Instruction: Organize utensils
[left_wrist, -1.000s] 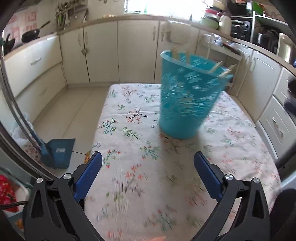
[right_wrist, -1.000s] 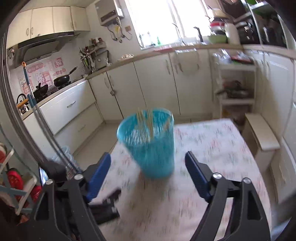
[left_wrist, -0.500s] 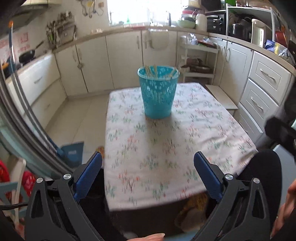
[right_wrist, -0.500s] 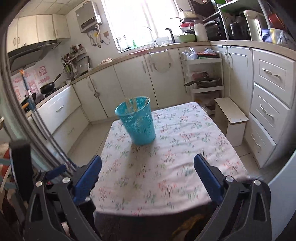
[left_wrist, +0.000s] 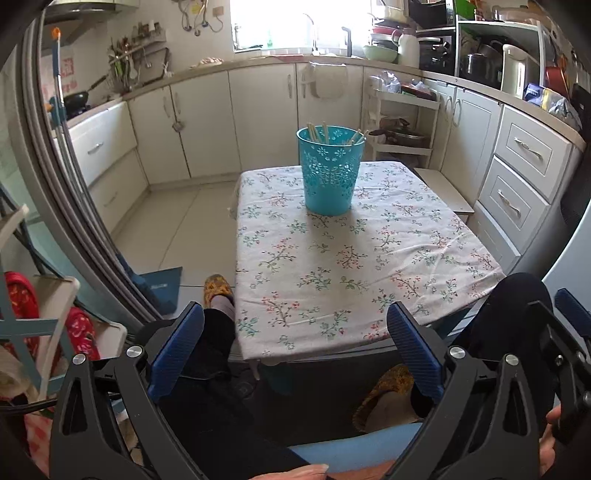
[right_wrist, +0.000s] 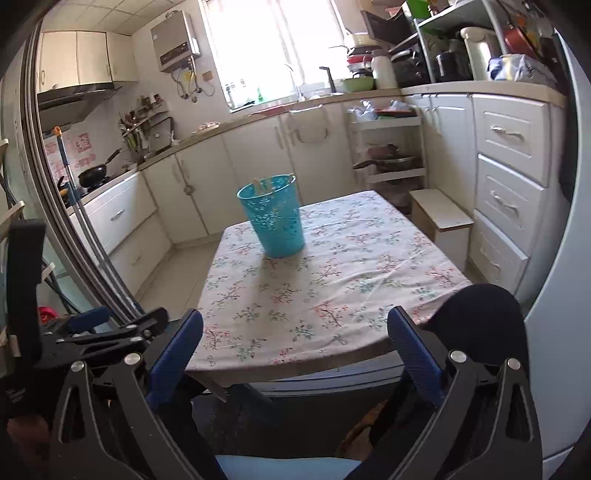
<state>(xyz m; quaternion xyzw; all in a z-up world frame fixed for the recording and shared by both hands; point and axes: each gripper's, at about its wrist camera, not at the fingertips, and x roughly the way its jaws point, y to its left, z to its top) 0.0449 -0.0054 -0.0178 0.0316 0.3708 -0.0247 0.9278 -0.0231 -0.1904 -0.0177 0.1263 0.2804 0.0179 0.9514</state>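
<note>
Items as I see them from my station:

One table (left_wrist: 332, 280), covered by one floral cloth (left_wrist: 369, 254).

One blue perforated basket (left_wrist: 330, 170), upright on the far half of the table, also visible in the right view (right_wrist: 275, 218).

Wooden sticks (left_wrist: 320, 133), probably chopsticks, standing inside the basket with their tips above the rim. I count about five in the left view but cannot be exact.

Two hand-held grippers. My left hand-held gripper (left_wrist: 293, 347) has its two blue fingers spread wide with nothing between them; it sits off the near edge of the table, well apart from the basket. My right hand-held gripper (right_wrist: 295, 345) is likewise spread wide and carries nothing, also off the near edge.

One white step stool (right_wrist: 439, 214) on the floor beside the table's right side.
</note>
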